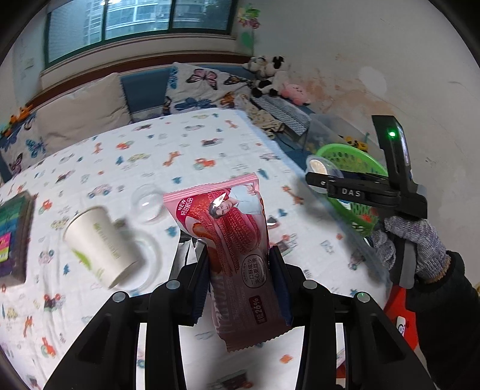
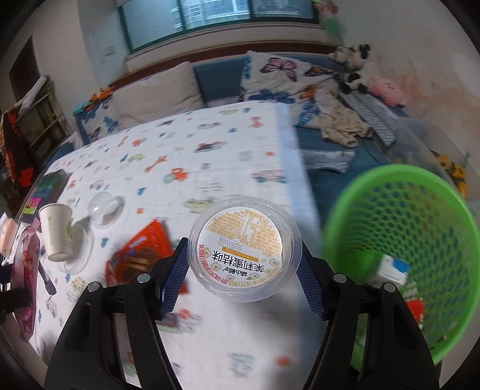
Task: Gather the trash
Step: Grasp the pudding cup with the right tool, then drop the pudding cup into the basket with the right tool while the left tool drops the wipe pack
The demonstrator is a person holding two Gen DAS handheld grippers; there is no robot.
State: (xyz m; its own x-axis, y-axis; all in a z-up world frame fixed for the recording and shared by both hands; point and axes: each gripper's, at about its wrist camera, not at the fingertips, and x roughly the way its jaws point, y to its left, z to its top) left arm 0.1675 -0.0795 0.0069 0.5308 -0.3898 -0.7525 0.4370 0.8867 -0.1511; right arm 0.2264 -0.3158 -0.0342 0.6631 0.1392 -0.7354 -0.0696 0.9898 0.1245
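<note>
Left gripper (image 1: 238,267): jaws clamped on a pink snack wrapper (image 1: 232,237), which stands upright between the pads, its top edge above the fingertips and its bottom edge hanging below them.
Right gripper (image 2: 243,267): jaws pressed against both sides of a clear plastic cup (image 2: 244,247) with a printed yellow-and-white lid; the cup sits squarely between the blue pads.
Gloved hand (image 1: 420,243): in the left wrist view it grips the handle of the right gripper, which carries the cup over by the basket rim.
Green basket (image 2: 420,210): mesh plastic, just right of the held cup, off the table's edge; a blue-and-white carton (image 2: 391,270) and some red packaging lie inside.
Table cloth (image 2: 186,144): white with small car and animal prints, covering the table.
Still on the cloth: a white paper cup (image 2: 57,234), a clear dome lid (image 2: 103,207) and an orange-red packet (image 2: 141,255) just left of the right gripper.
Room: a blue couch with butterfly-print cushions (image 2: 282,75), plush toys (image 2: 357,69) in the corner and a window (image 2: 210,18) behind.
</note>
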